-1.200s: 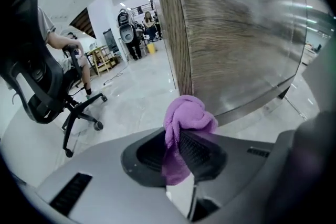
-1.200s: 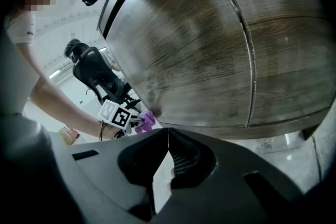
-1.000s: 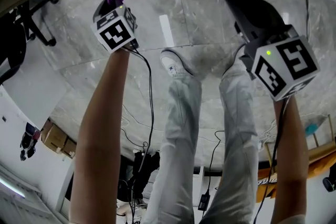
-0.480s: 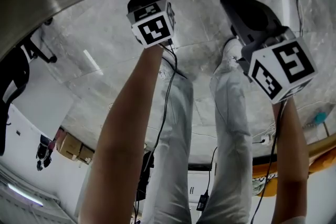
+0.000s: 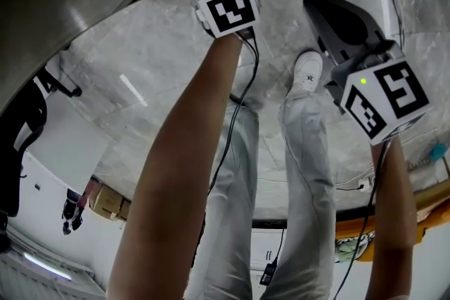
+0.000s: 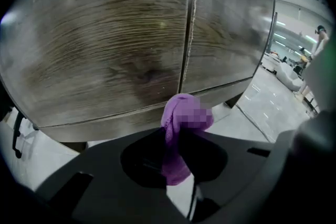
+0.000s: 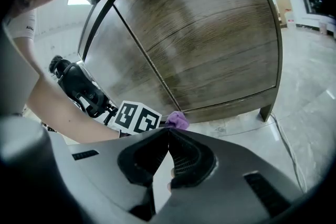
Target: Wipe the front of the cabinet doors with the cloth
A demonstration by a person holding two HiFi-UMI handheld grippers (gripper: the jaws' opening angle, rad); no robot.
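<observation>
Grey stone floor (image 5: 162, 53) runs beneath the wooden cabinet doors (image 6: 131, 50). The left gripper (image 6: 178, 140) is clamped on the purple cloth (image 6: 181, 118) — near the doors' lower edge, below their seam. The right gripper (image 7: 168, 134) — jaws together, holding nothing — hangs aside.

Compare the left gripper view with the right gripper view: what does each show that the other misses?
Left gripper view only: the left tongs shut on the purple cloth, seen close up. Right gripper view only: the right tongs shut with nothing between them, the marker cube of the left one, and the person's forearm. Both: the wooden cabinet doors, the cloth and the pale floor.
</observation>
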